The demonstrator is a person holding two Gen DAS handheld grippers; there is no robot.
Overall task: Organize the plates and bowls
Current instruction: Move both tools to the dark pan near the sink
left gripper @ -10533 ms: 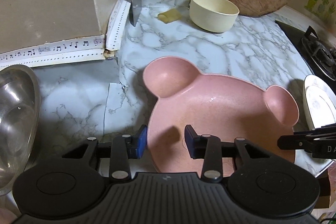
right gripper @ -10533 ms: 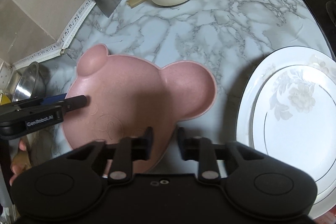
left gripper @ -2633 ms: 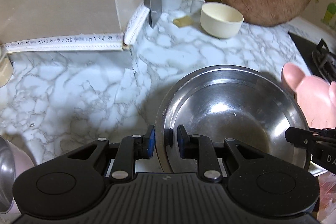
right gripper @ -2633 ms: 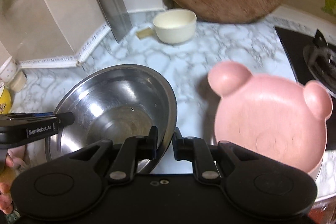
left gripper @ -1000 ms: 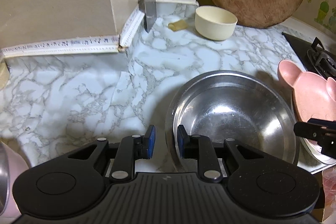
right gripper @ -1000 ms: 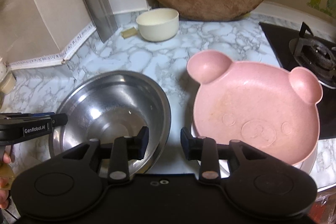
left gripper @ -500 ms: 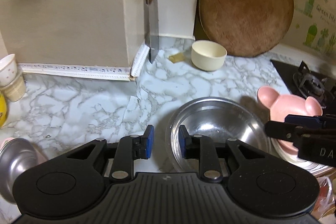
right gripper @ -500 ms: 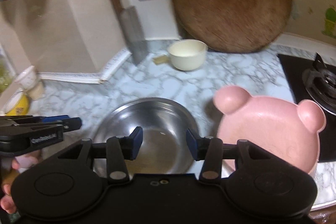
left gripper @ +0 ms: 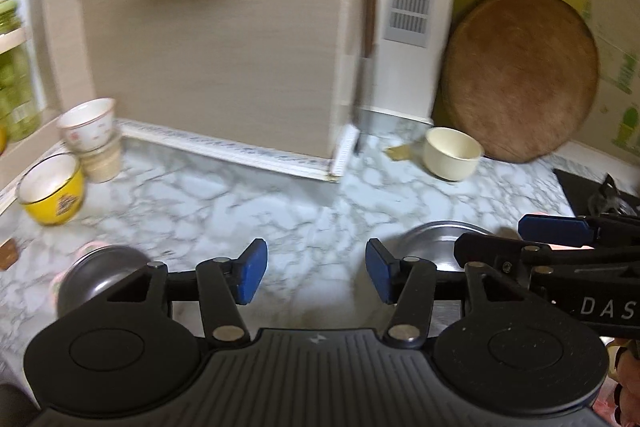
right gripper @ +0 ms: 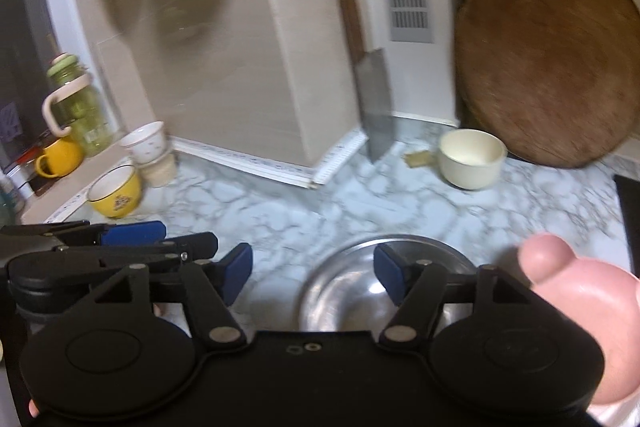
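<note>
My left gripper (left gripper: 314, 275) is open and empty above the marble counter. My right gripper (right gripper: 312, 277) is open and empty too; it also shows in the left wrist view (left gripper: 520, 239). The steel bowl (right gripper: 360, 283) sits on the counter below the right gripper; its rim shows in the left wrist view (left gripper: 436, 235). The pink bear-shaped plate (right gripper: 576, 311) lies to its right. A cream bowl (right gripper: 472, 157) stands at the back. A yellow bowl (left gripper: 52, 191) and stacked cups (left gripper: 90, 135) stand at the left. A small steel bowl (left gripper: 100, 275) sits low left.
A round wooden board (right gripper: 552, 67) leans on the back wall. A cleaver (right gripper: 372, 107) hangs by the corner. A stove edge (left gripper: 592, 187) is at the right. A jar (right gripper: 80, 111) and yellow mug (right gripper: 60, 157) stand on the left ledge.
Both grippers have opened wide and pulled up and back from the steel bowl, which stays on the counter beside the pink plate. Both views tilted upward.
</note>
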